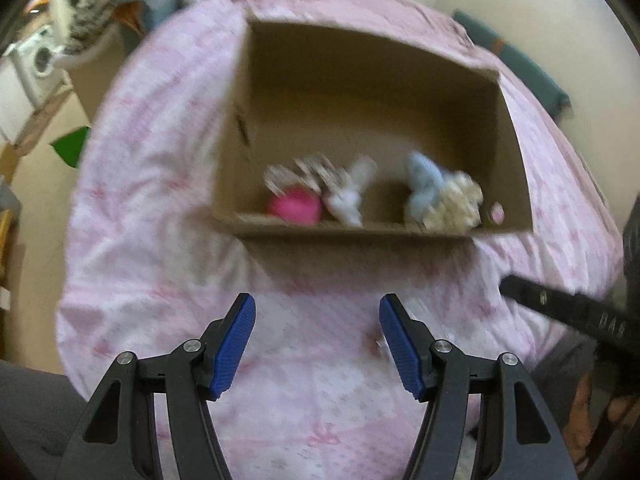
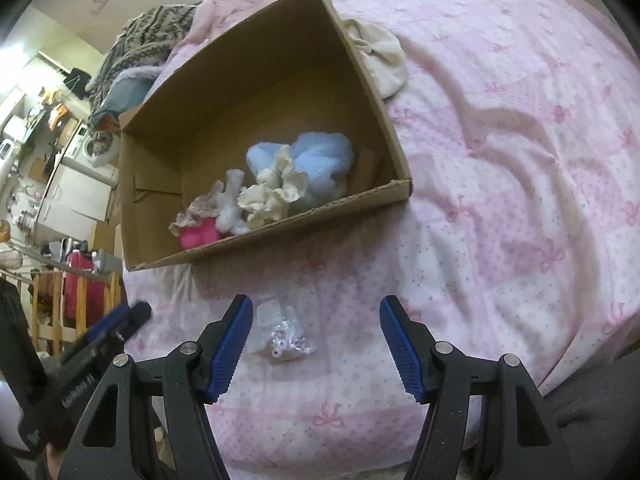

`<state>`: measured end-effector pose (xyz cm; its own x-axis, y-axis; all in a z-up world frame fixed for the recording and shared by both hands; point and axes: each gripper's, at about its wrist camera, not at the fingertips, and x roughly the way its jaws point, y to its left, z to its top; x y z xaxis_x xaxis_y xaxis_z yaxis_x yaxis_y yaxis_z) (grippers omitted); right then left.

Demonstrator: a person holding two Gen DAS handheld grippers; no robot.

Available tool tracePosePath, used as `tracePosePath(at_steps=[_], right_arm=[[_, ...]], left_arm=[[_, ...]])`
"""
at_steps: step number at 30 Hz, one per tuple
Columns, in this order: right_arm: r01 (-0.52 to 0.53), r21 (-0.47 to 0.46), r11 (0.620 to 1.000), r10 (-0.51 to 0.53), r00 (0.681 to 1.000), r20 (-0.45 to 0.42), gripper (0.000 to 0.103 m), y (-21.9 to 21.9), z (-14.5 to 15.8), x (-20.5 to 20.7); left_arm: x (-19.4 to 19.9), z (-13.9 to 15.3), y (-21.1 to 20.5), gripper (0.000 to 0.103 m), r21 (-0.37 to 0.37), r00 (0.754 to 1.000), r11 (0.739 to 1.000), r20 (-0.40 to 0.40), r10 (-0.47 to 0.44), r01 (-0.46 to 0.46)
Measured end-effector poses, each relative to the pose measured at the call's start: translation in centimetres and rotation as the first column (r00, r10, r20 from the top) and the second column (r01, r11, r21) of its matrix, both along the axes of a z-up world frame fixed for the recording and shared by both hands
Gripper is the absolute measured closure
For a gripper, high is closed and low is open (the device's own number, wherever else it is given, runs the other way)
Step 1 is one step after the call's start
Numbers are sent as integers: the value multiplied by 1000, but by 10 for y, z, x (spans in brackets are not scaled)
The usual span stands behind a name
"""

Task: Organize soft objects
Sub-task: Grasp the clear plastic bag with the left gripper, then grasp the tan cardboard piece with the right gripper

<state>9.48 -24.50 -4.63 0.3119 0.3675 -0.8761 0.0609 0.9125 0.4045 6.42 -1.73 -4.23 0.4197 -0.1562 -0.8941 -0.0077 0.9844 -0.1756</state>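
Observation:
An open cardboard box (image 1: pixel 304 80) (image 2: pixel 372 88) stands on a pink bedspread (image 1: pixel 160 208) (image 2: pixel 500 160). Inside it lie a light blue plush (image 2: pixel 316 156) (image 1: pixel 424 184), a cream frilly piece (image 2: pixel 276 196) (image 1: pixel 456 204), a white soft toy (image 2: pixel 232 204) (image 1: pixel 352 196), a patterned frilly cloth (image 2: pixel 204 204) (image 1: pixel 308 176) and a pink soft item (image 2: pixel 198 236) (image 1: pixel 294 208). My left gripper (image 1: pixel 318 344) hovers open over the bedspread in front of the box, nothing between its fingers. My right gripper (image 2: pixel 316 344) is open too; a small clear packet (image 2: pixel 284 340) lies on the bed just inside its left finger, untouched.
A cream fabric item (image 2: pixel 380 56) lies beside the box's far right wall. A grey knitted blanket (image 2: pixel 152 36) (image 1: pixel 132 8) is heaped at the head of the bed. Room clutter and a red suitcase (image 2: pixel 82 292) fill the left. The other gripper (image 1: pixel 568 312) (image 2: pixel 104 336) shows at each view's edge.

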Motion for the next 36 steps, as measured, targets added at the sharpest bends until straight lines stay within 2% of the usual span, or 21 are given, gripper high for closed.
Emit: tracePosePath(at_steps=[5,9,11,16,18,21,23,25,30,33,36], right_arm=[[42,20,999,-41,998,-40,34,-9,-9,4],[79,38,996,-77,996,-52,34,-19,-10,5],[96,46,994,-93,994,-61,34,-24,-12,4],[116,65,991,-111,991,-73,34,-30,-14,5],[112,67,991,-107,991,-75,34,-29,-14,5],[102,69,992,-97,992,-79,34,-27,-15,6],[98,71,993,-92,992,-83,34,-26,-15,6],[96,73,993,-89,992,-86,34,-25,-16,7],[81,69,994,-75,994,-85,34,-21,-16,8],[57,70,996,-51,995,-91,34,-15,-18,9],[11,75,997,-4,995,-105,34,-4,-21,9]], left_arm=[[7,-23,-28,42,-48,993,996,-88,-79,75],[19,-30,-60,42,-39,985,992,-121,-125,121],[21,-34,-71,42,-47,982,989,-121,-144,139],[29,-48,-91,42,1,978,987,-133,-161,163],[29,-50,-94,47,11,978,986,-124,-165,168],[29,-53,-94,67,34,976,983,-125,-176,181],[29,-54,-93,70,17,975,982,-127,-183,187],[28,-50,-89,80,0,975,981,-115,-193,194],[25,-23,-66,80,-69,981,984,-93,-170,164],[21,-1,-48,80,-54,987,988,-64,-148,144],[19,7,-22,80,-29,992,995,-77,-101,99]])
